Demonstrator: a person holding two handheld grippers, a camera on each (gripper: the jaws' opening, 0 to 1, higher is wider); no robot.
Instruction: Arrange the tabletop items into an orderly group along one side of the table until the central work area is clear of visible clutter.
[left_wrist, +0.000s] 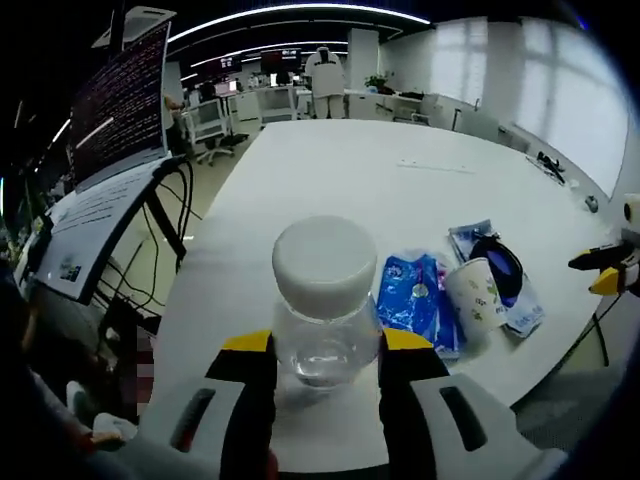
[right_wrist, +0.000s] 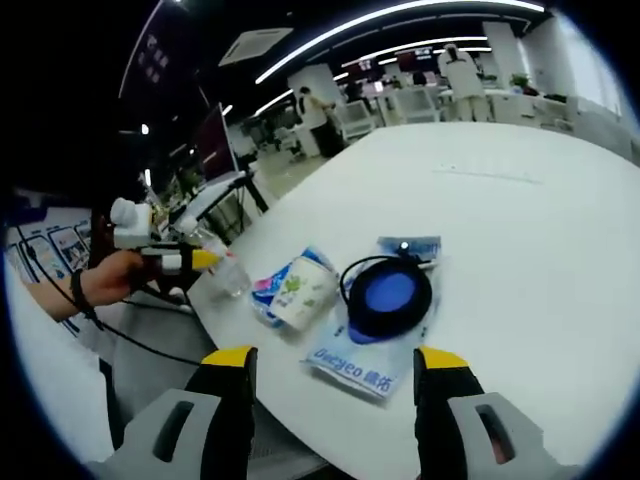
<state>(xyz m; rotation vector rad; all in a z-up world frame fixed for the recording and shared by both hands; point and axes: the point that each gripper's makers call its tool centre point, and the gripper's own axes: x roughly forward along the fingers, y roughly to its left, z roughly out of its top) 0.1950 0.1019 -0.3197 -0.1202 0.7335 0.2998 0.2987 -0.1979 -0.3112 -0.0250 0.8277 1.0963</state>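
A clear plastic jar (left_wrist: 325, 300) with a white lid stands upright between my left gripper's (left_wrist: 327, 345) yellow-tipped jaws, which are shut on its body near the table's edge. To its right lie a blue packet (left_wrist: 410, 295), a paper cup (left_wrist: 475, 295) on its side, and a black round pad with a blue centre (left_wrist: 497, 262). My right gripper (right_wrist: 335, 365) hangs open above the table edge, with nothing between its jaws. Just ahead of it are the black pad (right_wrist: 388, 295) on a blue-and-white packet (right_wrist: 365, 368), the cup (right_wrist: 300, 290), the blue packet (right_wrist: 268, 290) and the held jar (right_wrist: 228, 275).
The white table (left_wrist: 400, 170) stretches far ahead, with small dark items (left_wrist: 550, 165) at its far right edge. A monitor on a stand (left_wrist: 120, 100) with cables is off the table's left side. Desks, chairs and a person (left_wrist: 325, 70) are in the background.
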